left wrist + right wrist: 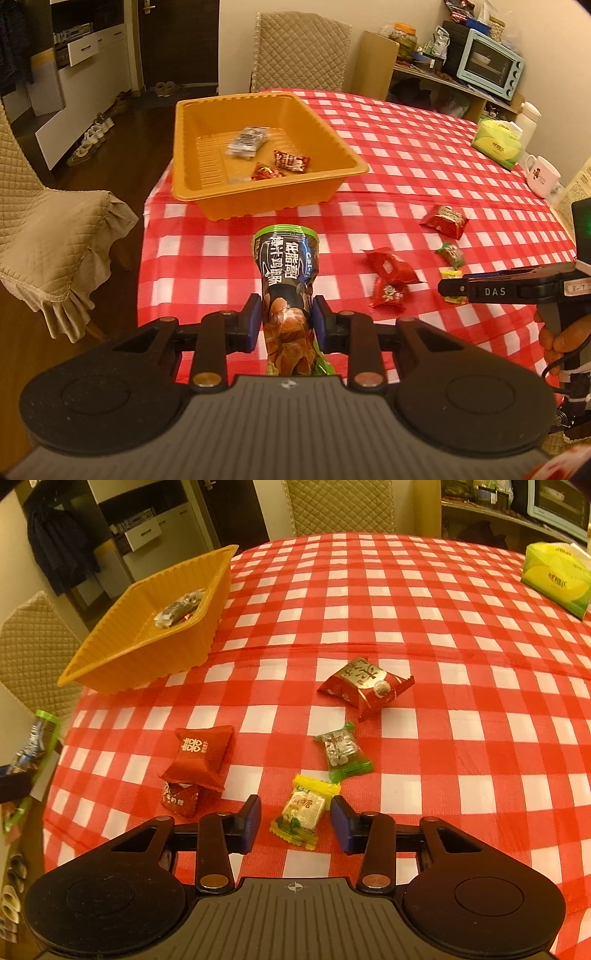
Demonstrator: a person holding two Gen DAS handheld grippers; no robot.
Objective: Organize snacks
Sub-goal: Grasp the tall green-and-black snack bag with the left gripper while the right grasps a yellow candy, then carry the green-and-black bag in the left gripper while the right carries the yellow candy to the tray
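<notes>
My left gripper (286, 319) is shut on a tall green and black snack bag (286, 273) and holds it above the table's near edge, short of the orange tray (354, 158). The tray holds a silver packet (246, 141) and two red candies (290, 161). My right gripper (295, 819) is open, its fingers on either side of a yellow candy (301, 814) that lies on the checked cloth. The right gripper also shows in the left wrist view (454, 288). Loose on the cloth are a green candy (343, 751), a big red packet (365, 686) and two red candies (199, 755).
The orange tray also shows in the right wrist view (155, 653), at the table's far left. A green tissue box (496, 144) and a white mug (541, 175) stand at the right edge. Quilted chairs stand at the left (40, 214) and far side (301, 51).
</notes>
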